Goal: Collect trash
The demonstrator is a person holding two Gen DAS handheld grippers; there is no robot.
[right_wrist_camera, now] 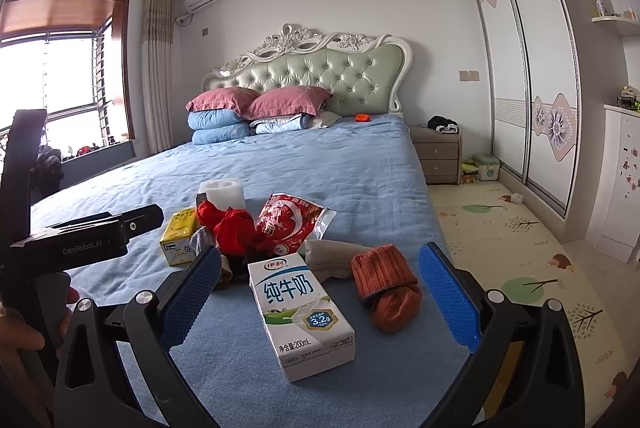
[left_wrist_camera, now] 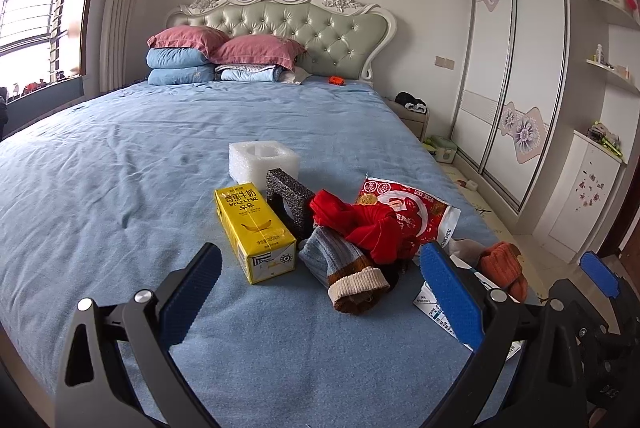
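A pile lies on the near end of the blue bed [left_wrist_camera: 120,156]. In the left wrist view: a yellow banana milk carton [left_wrist_camera: 254,230], a white foam block [left_wrist_camera: 264,162], a dark foam piece [left_wrist_camera: 290,202], a red snack bag [left_wrist_camera: 404,210], a red cloth [left_wrist_camera: 360,228] and a striped sock [left_wrist_camera: 344,268]. My left gripper [left_wrist_camera: 320,292] is open and empty, just short of the carton and sock. In the right wrist view a white milk carton [right_wrist_camera: 300,312] lies between the open fingers of my right gripper [right_wrist_camera: 320,292], beside an orange sock [right_wrist_camera: 386,288].
Pillows [left_wrist_camera: 224,48] and folded quilts are stacked at the headboard. A small orange object [left_wrist_camera: 336,80] lies near them. A nightstand [right_wrist_camera: 436,154], a play mat [right_wrist_camera: 500,228] and a sliding wardrobe [right_wrist_camera: 520,68] stand to the right of the bed. A window [left_wrist_camera: 36,4] is at the left.
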